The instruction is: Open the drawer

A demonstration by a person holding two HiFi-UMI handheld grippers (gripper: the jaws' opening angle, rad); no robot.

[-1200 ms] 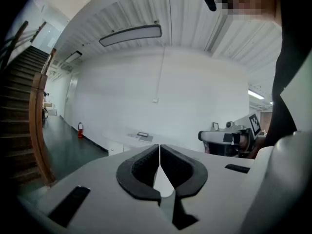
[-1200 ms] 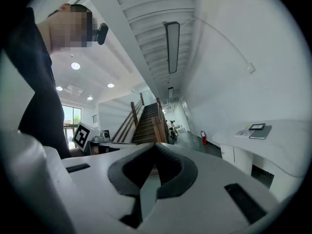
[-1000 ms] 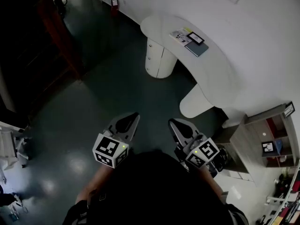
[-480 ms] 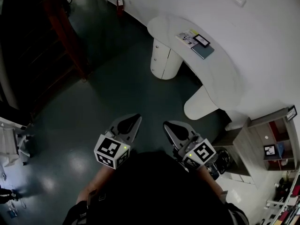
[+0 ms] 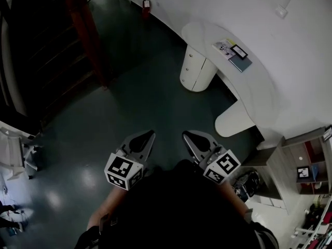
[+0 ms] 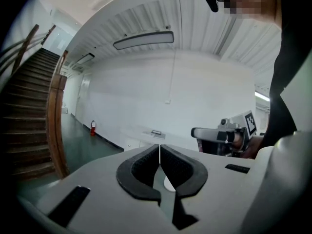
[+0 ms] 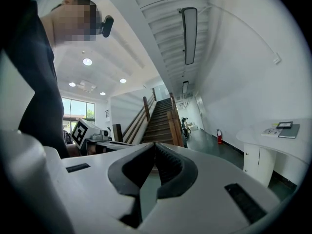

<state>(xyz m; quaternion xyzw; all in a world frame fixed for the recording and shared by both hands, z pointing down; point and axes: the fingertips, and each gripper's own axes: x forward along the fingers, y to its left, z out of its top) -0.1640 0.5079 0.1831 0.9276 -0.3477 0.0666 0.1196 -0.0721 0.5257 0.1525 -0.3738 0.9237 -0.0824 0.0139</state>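
Two grippers were held out over the dark floor (image 5: 129,87), neither of them near the work. At the far left rose the staircase (image 5: 46,61), which had no part in the job. Next came the left gripper (image 5: 148,136), its jaws closed together on nothing. Just beside it the right gripper (image 5: 189,138) pointed the same way, its jaws also together and empty.

Well apart from both, to the upper right, the white bench (image 5: 244,87) curved along the wall. A rounded cabinet (image 5: 196,74) stood under its near end. The drawer was probably in that cabinet, though its front was too small to pick out in the head view.

The step in hand looked like the approach. Nothing was being touched, and by my reading the drawer was not yet opened. The next move would call for walking up to the cabinet and finding the drawer's handle or edge. One gripper's jaws would then have to part to take it and pull straight out.
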